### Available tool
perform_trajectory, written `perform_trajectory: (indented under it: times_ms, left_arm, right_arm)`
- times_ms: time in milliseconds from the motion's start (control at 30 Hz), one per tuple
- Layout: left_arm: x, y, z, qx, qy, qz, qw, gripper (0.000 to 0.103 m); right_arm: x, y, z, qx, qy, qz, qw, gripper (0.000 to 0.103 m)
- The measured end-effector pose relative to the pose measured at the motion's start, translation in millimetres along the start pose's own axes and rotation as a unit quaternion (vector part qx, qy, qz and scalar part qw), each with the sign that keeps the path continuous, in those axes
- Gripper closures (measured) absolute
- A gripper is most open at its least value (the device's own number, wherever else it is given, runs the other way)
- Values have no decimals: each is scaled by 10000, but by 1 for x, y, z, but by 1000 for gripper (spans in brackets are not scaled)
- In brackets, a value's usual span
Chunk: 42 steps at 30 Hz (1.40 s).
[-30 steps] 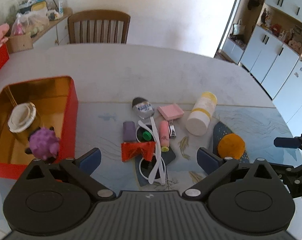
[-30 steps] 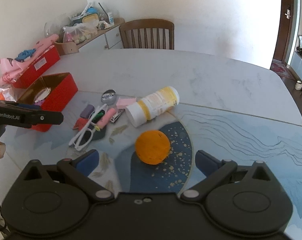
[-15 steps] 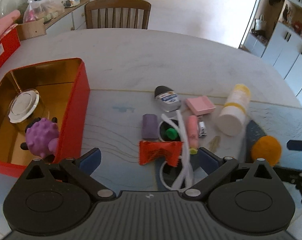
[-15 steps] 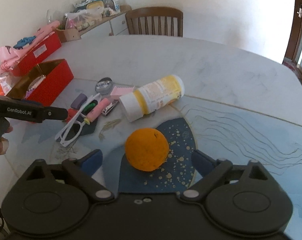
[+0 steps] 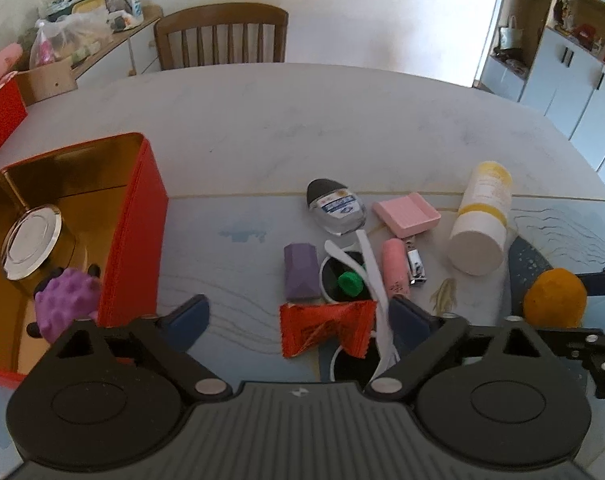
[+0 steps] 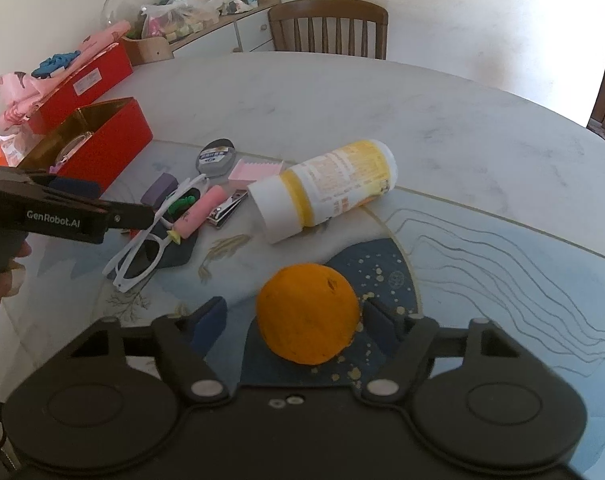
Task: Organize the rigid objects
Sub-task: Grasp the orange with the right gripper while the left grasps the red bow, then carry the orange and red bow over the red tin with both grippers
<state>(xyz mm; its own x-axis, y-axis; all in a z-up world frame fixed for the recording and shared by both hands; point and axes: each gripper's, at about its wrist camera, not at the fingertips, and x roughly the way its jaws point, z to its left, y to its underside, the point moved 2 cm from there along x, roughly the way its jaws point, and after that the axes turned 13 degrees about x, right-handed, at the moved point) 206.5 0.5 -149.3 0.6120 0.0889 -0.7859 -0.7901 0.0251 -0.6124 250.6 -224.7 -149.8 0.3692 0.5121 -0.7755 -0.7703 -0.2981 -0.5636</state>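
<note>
My left gripper (image 5: 298, 318) hangs low over the pile of small items, its jaws closing. A red crinkled wrapper (image 5: 326, 330) and the arm of the white sunglasses (image 5: 368, 264) lie between the fingers, which do not press on either. My right gripper (image 6: 296, 318) straddles the orange (image 6: 308, 312) on the blue mat, its jaws closing with a small gap on each side. The red tin (image 5: 142, 220) stands open at the left, with a round metal lid (image 5: 30, 240) and a purple spiky ball (image 5: 68, 310) inside.
A yellow-and-white bottle (image 6: 322, 188) lies on its side behind the orange. A pink box (image 5: 406, 214), nail clipper (image 5: 416, 266), pink tube (image 5: 396, 272), purple block (image 5: 300, 272) and small clear bottle (image 5: 336, 208) crowd the pile. A wooden chair (image 5: 222, 36) stands at the table's far edge.
Both grippers have come down and forward toward the table, and both pairs of fingers have narrowed. The orange now sits between the right fingers, the red wrapper between the left ones.
</note>
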Motion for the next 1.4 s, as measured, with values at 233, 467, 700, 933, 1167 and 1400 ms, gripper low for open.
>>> perform_trajectory:
  times_ms: [233, 467, 700, 933, 1167, 1400]
  left_arm:
    - [5, 4, -3, 63, -18, 135, 9999, 31]
    - [9, 5, -6, 26, 170, 116, 9998, 47]
    - [12, 4, -10, 149, 211, 83, 9996, 65]
    - [7, 6, -6, 62, 168, 79, 9998, 70]
    - [-3, 12, -2, -48, 156, 50, 9999, 75]
    - [-24, 19, 1, -201, 221, 27, 9996, 75]
  right_arm:
    - [4, 0, 1, 0, 0, 34, 10000, 31]
    - [9, 2, 3, -53, 101, 68, 9999, 36]
    - [10, 2, -1, -40, 219, 40, 9997, 50]
    - [5, 6, 3, -82, 351, 34, 9993, 50]
    - [-13, 11, 8, -21, 332, -66, 9994, 50]
    - [-37, 14, 21, -41, 294, -176, 9994, 50]
